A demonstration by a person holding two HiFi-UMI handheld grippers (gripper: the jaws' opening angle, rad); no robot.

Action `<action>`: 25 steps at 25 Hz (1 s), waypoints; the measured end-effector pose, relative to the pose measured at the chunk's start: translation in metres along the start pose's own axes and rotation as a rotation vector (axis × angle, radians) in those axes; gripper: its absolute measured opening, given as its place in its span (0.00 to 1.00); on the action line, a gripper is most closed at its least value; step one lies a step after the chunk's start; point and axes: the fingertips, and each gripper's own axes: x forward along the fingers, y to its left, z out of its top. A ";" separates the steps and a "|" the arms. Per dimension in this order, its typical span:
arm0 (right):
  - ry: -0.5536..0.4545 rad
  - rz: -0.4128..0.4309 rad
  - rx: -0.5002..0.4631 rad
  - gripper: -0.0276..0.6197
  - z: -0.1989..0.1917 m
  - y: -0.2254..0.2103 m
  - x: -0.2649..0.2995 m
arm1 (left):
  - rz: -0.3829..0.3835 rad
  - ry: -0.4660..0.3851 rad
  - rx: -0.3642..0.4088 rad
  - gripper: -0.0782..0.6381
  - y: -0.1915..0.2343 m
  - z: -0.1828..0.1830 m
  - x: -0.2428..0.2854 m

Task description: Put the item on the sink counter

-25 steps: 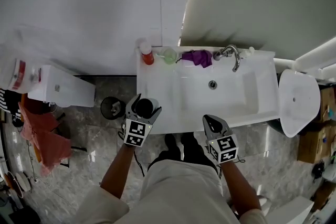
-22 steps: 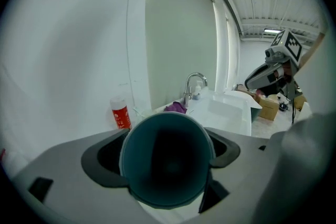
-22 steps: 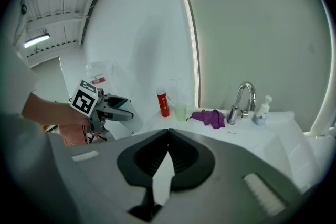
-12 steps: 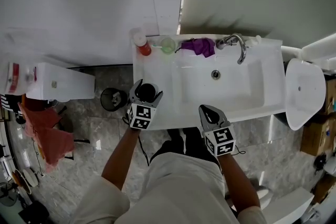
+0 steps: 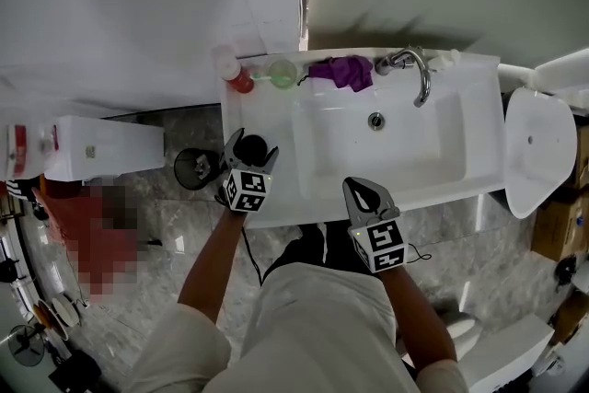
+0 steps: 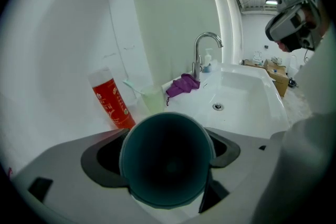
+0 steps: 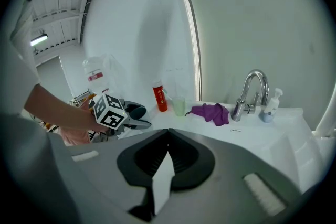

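Note:
A dark teal cup (image 5: 254,148) sits between the jaws of my left gripper (image 5: 247,154), which is shut on it. In the left gripper view the cup's (image 6: 167,157) open mouth faces the camera and hides most of the left gripper (image 6: 167,150). It hangs over the front left corner of the white sink counter (image 5: 276,193). My right gripper (image 5: 362,194) is at the counter's front edge by the basin. Its jaws meet at the tips in the right gripper view, so the right gripper (image 7: 168,134) is shut and holds nothing.
Along the back of the counter stand a red bottle (image 5: 236,78), a green cup (image 5: 282,72), a purple cloth (image 5: 339,70), the faucet (image 5: 414,69) and a soap dispenser (image 5: 448,58). A black bin (image 5: 193,168) stands on the floor at the left.
The left gripper with the cup has moved a little farther in over the counter's left corner. The right gripper stays at the front edge, still shut.

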 end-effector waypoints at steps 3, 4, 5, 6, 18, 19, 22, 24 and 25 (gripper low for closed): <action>0.009 0.003 0.004 0.06 0.000 -0.004 0.003 | 0.002 0.019 -0.004 0.69 -0.003 -0.005 0.009; 0.012 0.003 0.008 0.06 0.000 -0.006 0.005 | 0.001 0.025 -0.003 0.69 -0.005 -0.007 0.011; 0.015 0.003 0.011 0.06 0.000 -0.007 0.006 | 0.000 0.030 0.002 0.69 -0.006 -0.009 0.014; 0.018 0.003 0.013 0.06 0.000 -0.009 0.007 | 0.002 0.032 0.008 0.69 -0.008 -0.011 0.017; 0.026 0.002 0.012 0.06 -0.002 -0.007 0.009 | -0.010 0.023 -0.030 0.69 -0.007 -0.013 0.019; 0.026 0.002 0.012 0.06 -0.002 -0.007 0.008 | -0.016 0.025 -0.037 0.69 -0.006 -0.014 0.019; 0.024 0.000 0.009 0.06 -0.002 -0.007 0.005 | -0.040 0.027 -0.052 0.70 -0.007 -0.012 0.019; 0.024 -0.001 0.008 0.06 -0.003 -0.007 0.004 | -0.055 0.030 -0.058 0.71 -0.010 -0.011 0.019; 0.023 0.000 0.007 0.06 -0.003 -0.007 0.003 | -0.060 0.031 -0.063 0.72 -0.012 -0.010 0.019</action>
